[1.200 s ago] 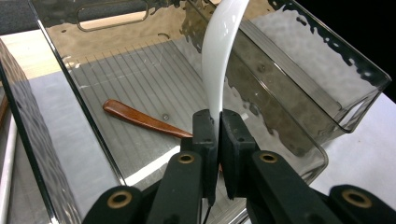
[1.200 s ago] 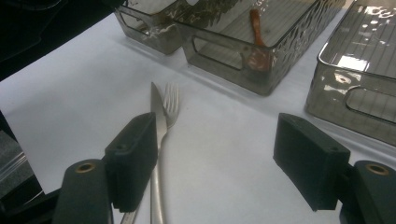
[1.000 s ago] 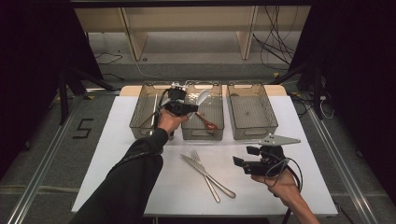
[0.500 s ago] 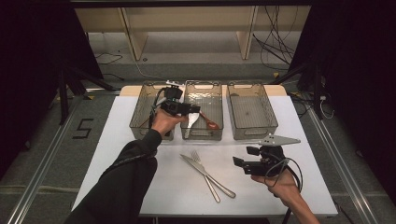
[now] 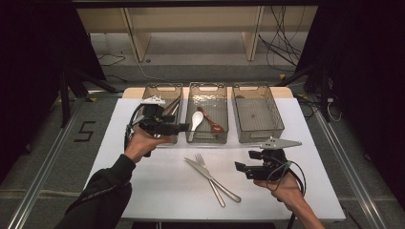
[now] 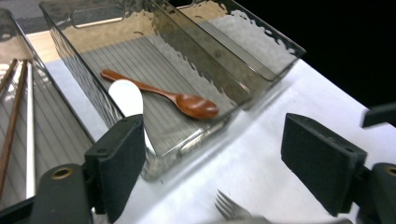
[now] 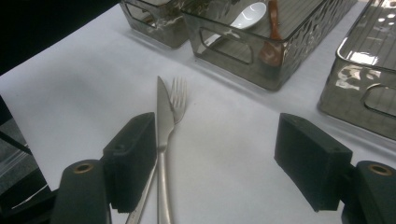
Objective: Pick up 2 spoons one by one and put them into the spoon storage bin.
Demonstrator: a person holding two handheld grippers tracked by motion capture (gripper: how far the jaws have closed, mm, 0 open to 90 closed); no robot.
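The left gripper (image 5: 184, 127) and right gripper (image 5: 238, 167) are black, boxy tools, each with two thick rectangular black jaws set on rounded arms. A brass-coloured ring sits in each arm near the pad. A grey three-cornered plate tops the right one; a black cable loops from each. The left arm wears a dark long sleeve (image 5: 102, 195); the right forearm is bare.

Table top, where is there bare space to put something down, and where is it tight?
The table is bare at the front left, between the sleeve and the crossed knife and fork. The right bin holds nothing. It is crowded mid-front by that cutlery and the right gripper, and the middle bin holds two spoons.
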